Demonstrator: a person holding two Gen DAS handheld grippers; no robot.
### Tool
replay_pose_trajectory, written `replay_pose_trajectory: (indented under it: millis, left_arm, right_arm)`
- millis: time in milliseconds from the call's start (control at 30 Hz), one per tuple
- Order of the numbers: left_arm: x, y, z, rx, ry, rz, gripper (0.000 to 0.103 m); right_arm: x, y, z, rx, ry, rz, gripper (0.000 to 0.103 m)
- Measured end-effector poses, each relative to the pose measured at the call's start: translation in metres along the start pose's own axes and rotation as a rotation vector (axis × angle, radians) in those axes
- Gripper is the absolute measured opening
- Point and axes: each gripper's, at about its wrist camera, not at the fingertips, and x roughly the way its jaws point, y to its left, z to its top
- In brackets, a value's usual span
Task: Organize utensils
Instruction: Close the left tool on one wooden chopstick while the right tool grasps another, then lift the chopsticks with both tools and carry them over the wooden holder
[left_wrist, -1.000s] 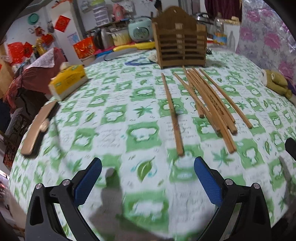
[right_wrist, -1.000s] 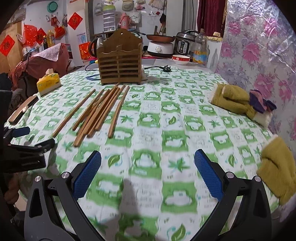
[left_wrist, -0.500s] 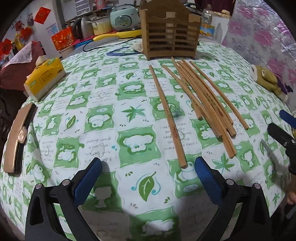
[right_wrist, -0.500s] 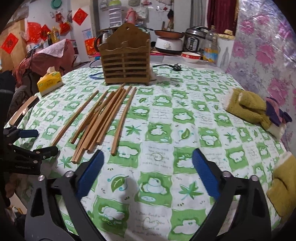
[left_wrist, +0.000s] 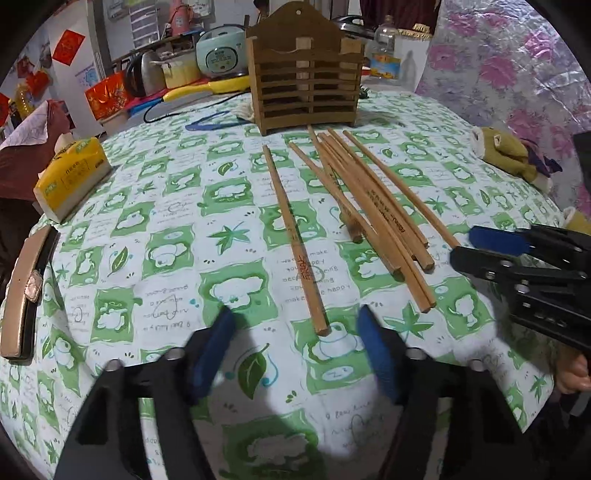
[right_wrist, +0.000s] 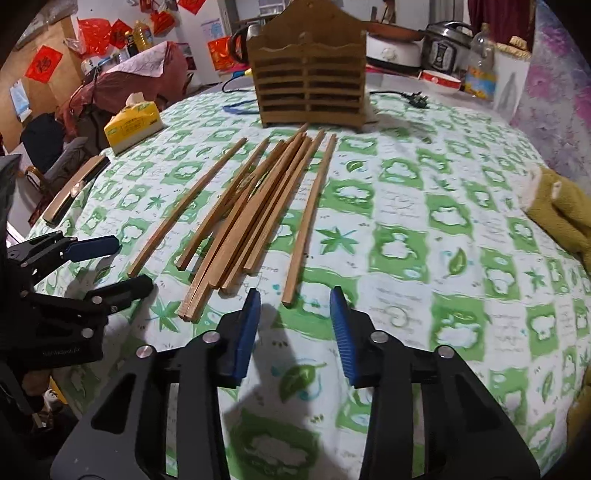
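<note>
L claw hangs over the near edge of the table, jaws closing, about half wide, nothing pressed between the blue pads; the near tip of the lone chopstick lies just ahead of the gap, not yet gripped. R claw is also closing, narrower than the L one, empty; the near tip of the rightmost chopstick sits just beyond its pads, no contact seen.

Landmark = wooden holder, upright at the far side of the table. All chopsticks lie flat on the green-and-white cloth in front of the holder, far ends pointing toward it. The main bundle sits between the two single sticks, several overlapping, far tips nearly touching the holder's base. Holder compartments: contents can't tell.

L of the holder, well apart: yellow tissue pack near the table edge. R of the holder, well apart: olive plush toy. Behind the holder: rice cooker, kettle, bottle.
</note>
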Motion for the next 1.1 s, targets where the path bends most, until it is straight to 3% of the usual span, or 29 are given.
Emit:
replay_pose_trajectory:
  millis: [67,233,333,500,733,900,1100]
  left_arm:
    - [-0.001,0.000,-0.001,-0.005,-0.009,-0.014,0.049]
    - [-0.001,-0.002,0.000,-0.014,-0.029,-0.039,0.023]
    - [-0.002,-0.001,0.000,-0.036,-0.029,-0.057,0.009]
    - [-0.017,0.000,0.003,-0.054,-0.066,-0.051,0.007]
    - [-0.075,0.004,0.032,-0.048,-0.218,-0.012,0.006]
    - [-0.104,0.004,0.070,-0.042,-0.285,-0.003,0.006]
    - [-0.118,-0.003,0.133,-0.001,-0.336,0.025,0.006]
  right_arm:
    - [0.003,0.001,0.001,-0.005,-0.002,-0.013,0.033]
    - [0.004,-0.007,0.002,0.020,-0.008,-0.015,0.008]
    - [0.004,-0.011,0.001,0.037,-0.010,-0.004,0.007]
    - [-0.009,-0.010,-0.001,0.030,-0.054,-0.031,0.007]
    - [-0.067,-0.017,0.010,0.025,-0.213,-0.074,0.007]
    - [-0.101,-0.026,0.031,0.035,-0.299,-0.068,0.007]
    - [-0.116,-0.034,0.075,0.042,-0.341,-0.038,0.007]
